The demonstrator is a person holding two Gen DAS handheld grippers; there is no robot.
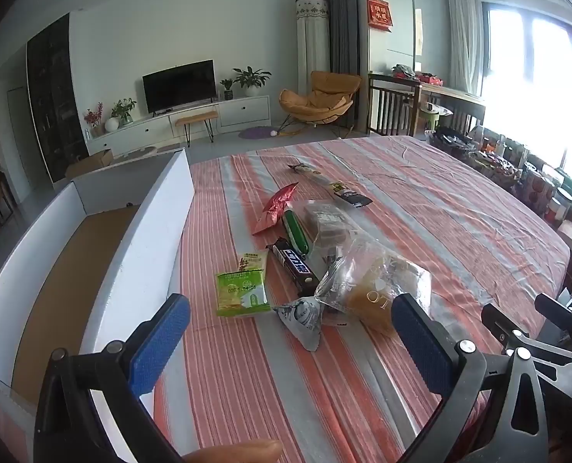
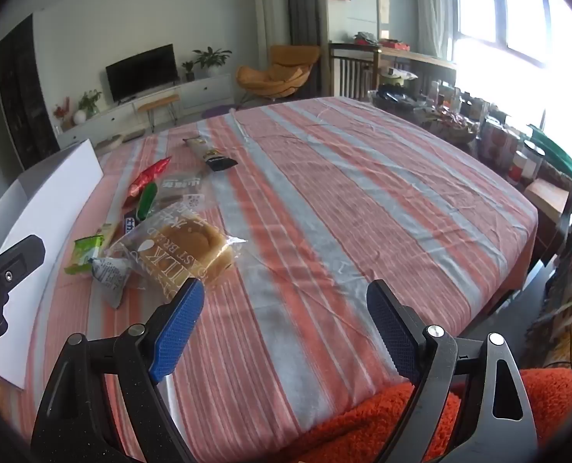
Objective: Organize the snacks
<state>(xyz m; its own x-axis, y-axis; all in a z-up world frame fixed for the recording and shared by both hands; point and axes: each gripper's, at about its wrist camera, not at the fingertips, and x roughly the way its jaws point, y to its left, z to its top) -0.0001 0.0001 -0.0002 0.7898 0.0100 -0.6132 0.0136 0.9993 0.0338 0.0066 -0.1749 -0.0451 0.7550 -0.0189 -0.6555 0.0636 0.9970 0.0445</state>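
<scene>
Several snacks lie in a loose pile on the striped tablecloth point(image 1: 459, 208): a green packet point(image 1: 242, 289), a dark chocolate bar point(image 1: 293, 266), a bagged milk toast bread point(image 1: 378, 289) point(image 2: 193, 247), a small grey pouch point(image 1: 305, 318), a green stick point(image 1: 295, 231), a red packet point(image 1: 276, 208), a clear bag of brown cakes point(image 1: 326, 220) and a long dark packet point(image 1: 336, 185). A white open box point(image 1: 131, 254) with a brown bottom stands left of them. My left gripper point(image 1: 291, 337) is open just before the pile. My right gripper point(image 2: 286, 324) is open and empty, right of the bread.
A cluttered row of jars and boxes point(image 2: 479, 131) lines the table's right side. An orange fuzzy cloth point(image 2: 382, 424) lies at the near edge. Behind the table are a TV point(image 1: 180, 85), a chair point(image 1: 319, 98) and a window.
</scene>
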